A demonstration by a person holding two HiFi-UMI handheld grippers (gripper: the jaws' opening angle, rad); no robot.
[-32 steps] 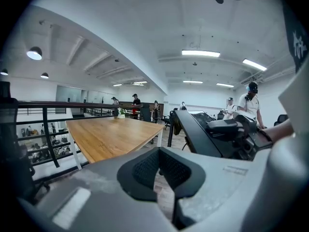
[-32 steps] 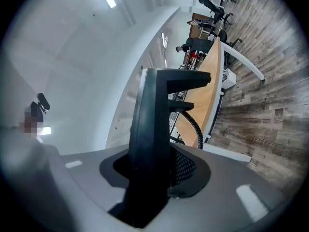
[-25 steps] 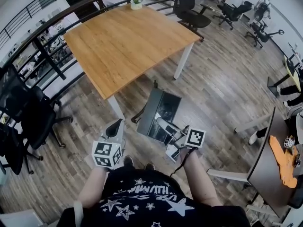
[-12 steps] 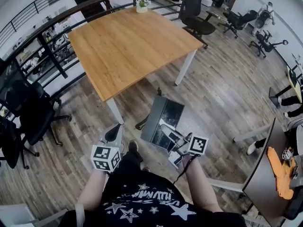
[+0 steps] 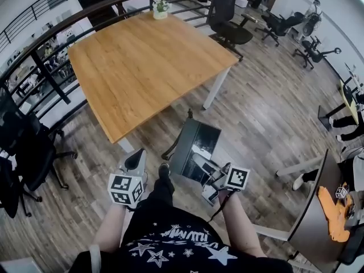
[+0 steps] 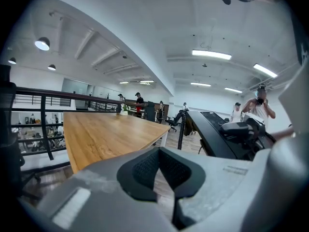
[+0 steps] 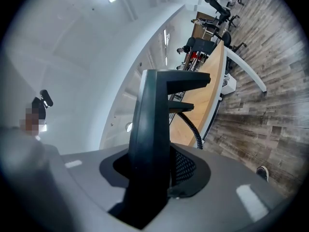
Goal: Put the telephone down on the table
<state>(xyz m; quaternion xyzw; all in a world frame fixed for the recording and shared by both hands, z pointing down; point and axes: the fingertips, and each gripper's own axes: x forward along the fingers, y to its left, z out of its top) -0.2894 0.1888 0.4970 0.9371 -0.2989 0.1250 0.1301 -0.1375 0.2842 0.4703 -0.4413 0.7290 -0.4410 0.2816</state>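
Right gripper (image 5: 212, 178) was clamped on the black telephone (image 5: 195, 144), with the desk (image 5: 142, 56) at 11 o'clock. Left gripper (image 5: 135, 160) had its jaws together, empty.

The desk (image 5: 142, 61), a wooden top on white legs, stands ahead of the left claw (image 5: 135, 159) and the right claw (image 5: 210, 178), well apart from both. Its near corner is closest to the left claw. A small potted plant (image 5: 161, 5) sits at its far edge. Under the claws lies the plank floor (image 5: 267, 112), and office chairs (image 5: 227, 16) stand on it beyond the desk.
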